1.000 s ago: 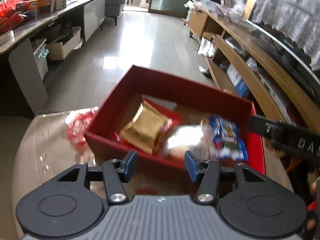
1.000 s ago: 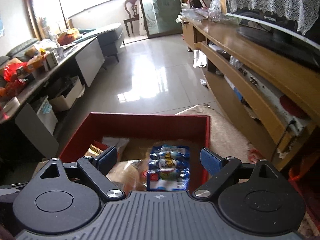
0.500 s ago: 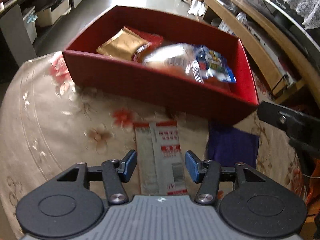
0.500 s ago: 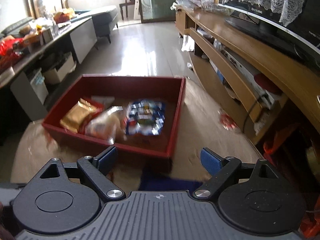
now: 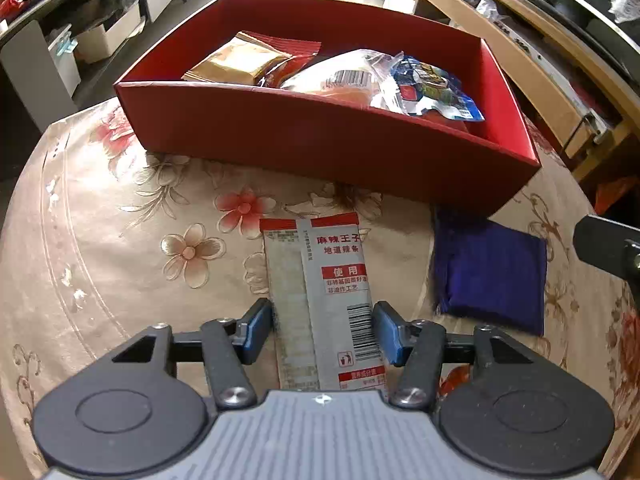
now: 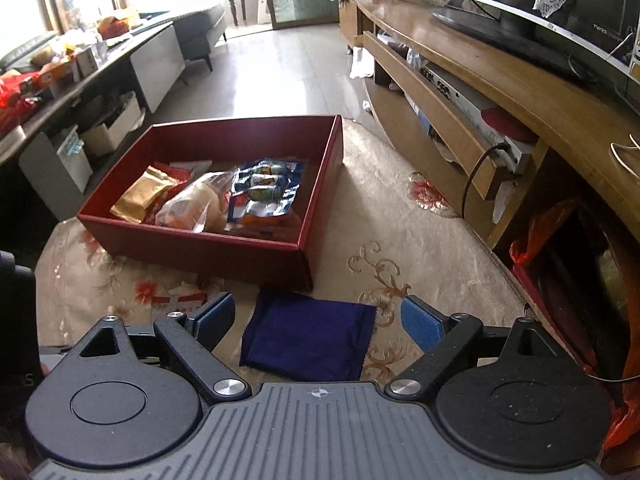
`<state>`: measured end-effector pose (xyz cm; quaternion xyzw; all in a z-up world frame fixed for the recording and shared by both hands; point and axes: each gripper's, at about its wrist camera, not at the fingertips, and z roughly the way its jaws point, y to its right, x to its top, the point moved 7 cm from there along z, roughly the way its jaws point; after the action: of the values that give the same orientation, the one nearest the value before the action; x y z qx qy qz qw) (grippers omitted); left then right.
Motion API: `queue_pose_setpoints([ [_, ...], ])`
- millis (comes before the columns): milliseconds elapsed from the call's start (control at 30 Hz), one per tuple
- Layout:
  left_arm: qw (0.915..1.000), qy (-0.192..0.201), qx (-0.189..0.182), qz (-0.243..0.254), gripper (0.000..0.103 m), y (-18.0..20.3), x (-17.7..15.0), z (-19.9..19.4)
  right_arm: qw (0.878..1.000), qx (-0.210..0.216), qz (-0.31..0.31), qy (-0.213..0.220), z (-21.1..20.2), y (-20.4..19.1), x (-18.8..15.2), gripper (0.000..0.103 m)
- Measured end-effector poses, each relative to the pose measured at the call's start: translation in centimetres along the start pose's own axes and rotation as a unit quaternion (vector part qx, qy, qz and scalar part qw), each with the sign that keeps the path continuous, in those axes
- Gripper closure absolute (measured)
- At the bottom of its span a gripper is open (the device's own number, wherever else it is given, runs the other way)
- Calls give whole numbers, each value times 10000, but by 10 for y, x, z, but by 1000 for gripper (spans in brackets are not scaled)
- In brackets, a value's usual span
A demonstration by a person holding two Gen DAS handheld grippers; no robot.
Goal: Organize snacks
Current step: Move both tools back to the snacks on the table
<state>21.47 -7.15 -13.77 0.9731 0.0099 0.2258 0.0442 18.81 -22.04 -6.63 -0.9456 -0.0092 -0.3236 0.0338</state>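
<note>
Your red box (image 5: 328, 148) sits toward the far side of the round worktop (image 5: 100, 240), its near wall facing you and a strip of flowered cloth bare between that wall and both tools. The worktop's curved edge drops away on your left, and on your right it runs close to the wooden TV cabinet (image 6: 500, 92). Inside the box lie a gold packet (image 5: 236, 60), a clear-wrapped bun (image 5: 340, 80) and a blue packet (image 5: 432, 88), crowded toward the near wall. Your left hand-held gripper (image 5: 322, 330) is spread wide and straddles the long grey-and-red snack packet (image 5: 324, 296), which lies flat on the cloth pointing at the box; the blue pads stand just beside its long edges, and you hold nothing. Your right hand-held gripper (image 6: 318, 318) is also wide open and empty, hovering with the dark blue pouch (image 6: 308, 338) between its fingers, just short of the box's near right corner.
</note>
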Motion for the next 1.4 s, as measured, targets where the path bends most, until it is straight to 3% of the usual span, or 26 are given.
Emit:
queue_pose_setpoints([
  [267, 9997, -136, -76, 213, 57, -11, -15, -14, 9994, -43, -168, -290, -3, -1, -27, 11],
  [300, 9996, -123, -73, 241, 70, -14, -16, -17, 9993, -49, -149, -348, -2, 0, -31, 11],
  [333, 9995, -115, -96, 261, 72, -17, -17, -20, 9990, -62, -140, -420, -2, 1, -35, 11],
  [533, 9994, -148, -289, -94, 71, -39, -19, -26, 9971, -30, -70, -755, 7, 2, -55, 11],
  [633, 9963, -345, -639, -455, 61, -37, -20, -20, 9961, -34, 38, -882, 16, -2, -55, 11],
  [733, 9933, -445, -803, -701, 60, -39, -19, -19, 9959, 13, -44, -908, 25, -11, -55, 11],
  [1033, 9917, -258, -770, -1000, 53, -71, -9, -30, 9841, 958, -546, -1394, 48, -34, -69, 17],
  [1233, 9900, -302, -835, -1100, 53, -81, -7, -30, 9758, 1332, -503, -1657, 23, -35, -95, 16],
  [1400, 9903, -255, -984, -951, 52, -78, -7, -37, 9687, 1347, -702, -1962, -10, -41, -138, 16],
])
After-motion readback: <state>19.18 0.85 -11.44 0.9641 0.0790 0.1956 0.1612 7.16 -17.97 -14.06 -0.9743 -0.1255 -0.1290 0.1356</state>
